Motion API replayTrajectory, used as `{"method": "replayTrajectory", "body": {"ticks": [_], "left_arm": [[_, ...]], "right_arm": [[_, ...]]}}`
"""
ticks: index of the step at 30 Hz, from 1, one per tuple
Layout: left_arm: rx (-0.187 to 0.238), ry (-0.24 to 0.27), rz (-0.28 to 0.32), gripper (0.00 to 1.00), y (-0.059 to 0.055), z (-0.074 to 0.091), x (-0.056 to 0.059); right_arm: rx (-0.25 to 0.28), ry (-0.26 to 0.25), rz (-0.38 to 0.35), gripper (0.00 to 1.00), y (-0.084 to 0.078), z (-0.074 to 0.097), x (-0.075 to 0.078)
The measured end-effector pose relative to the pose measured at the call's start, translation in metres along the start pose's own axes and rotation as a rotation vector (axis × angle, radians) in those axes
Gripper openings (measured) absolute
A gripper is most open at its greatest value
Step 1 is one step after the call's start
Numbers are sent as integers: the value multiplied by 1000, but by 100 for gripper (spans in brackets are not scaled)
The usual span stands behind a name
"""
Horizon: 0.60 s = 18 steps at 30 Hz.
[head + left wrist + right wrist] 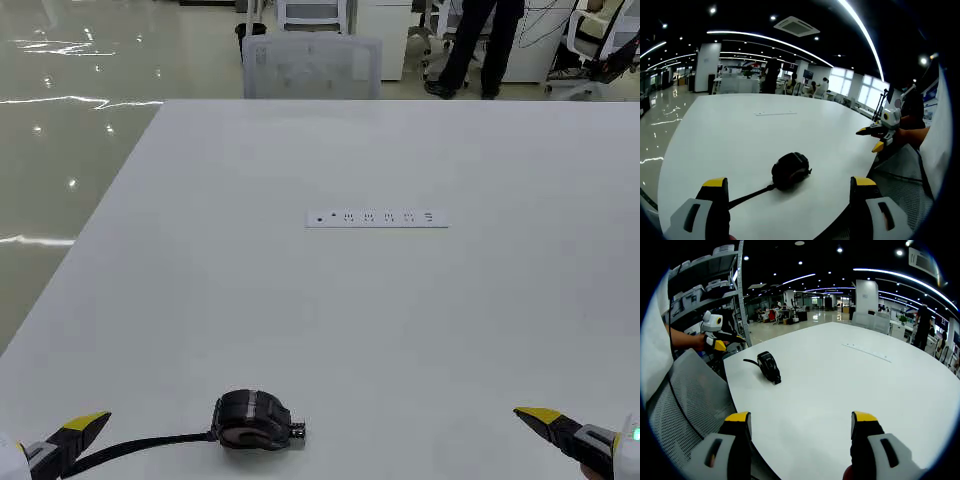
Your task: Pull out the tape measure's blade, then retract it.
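A black tape measure (254, 421) lies on the white table (380, 300) near its front edge, with a black strap trailing to the left. In the left gripper view the tape measure (791, 170) sits just ahead of my left gripper (788, 186), which is open with nothing between its yellow-tipped fingers. My left gripper's fingertip (85, 422) shows at the lower left of the head view, beside the strap's end. My right gripper (802, 421) is open and empty, well off to the right; the tape measure (769, 367) lies far to its left. Its fingertip (540, 416) shows at the lower right.
A white power strip (376, 218) lies flat in the middle of the table. A grey chair back (311, 66) stands at the far edge, and a person (482, 45) stands beyond it. Shiny floor lies off the table's left side.
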<state>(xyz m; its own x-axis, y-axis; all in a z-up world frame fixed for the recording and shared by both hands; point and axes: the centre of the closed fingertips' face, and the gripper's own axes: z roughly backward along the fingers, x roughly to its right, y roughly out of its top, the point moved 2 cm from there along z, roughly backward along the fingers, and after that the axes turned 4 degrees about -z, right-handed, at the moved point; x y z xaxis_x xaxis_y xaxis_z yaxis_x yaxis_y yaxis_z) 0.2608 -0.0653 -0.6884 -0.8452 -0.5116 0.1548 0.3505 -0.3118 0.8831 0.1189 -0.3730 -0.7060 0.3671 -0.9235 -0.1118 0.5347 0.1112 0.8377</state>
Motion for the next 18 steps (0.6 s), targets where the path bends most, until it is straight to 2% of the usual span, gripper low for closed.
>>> {"method": "replayTrajectory", "body": {"ticks": [18], "left_arm": [[-7, -1, -5, 97, -2, 1, -2]], "right_arm": [[-9, 8, 1, 83, -3, -1, -2]]}}
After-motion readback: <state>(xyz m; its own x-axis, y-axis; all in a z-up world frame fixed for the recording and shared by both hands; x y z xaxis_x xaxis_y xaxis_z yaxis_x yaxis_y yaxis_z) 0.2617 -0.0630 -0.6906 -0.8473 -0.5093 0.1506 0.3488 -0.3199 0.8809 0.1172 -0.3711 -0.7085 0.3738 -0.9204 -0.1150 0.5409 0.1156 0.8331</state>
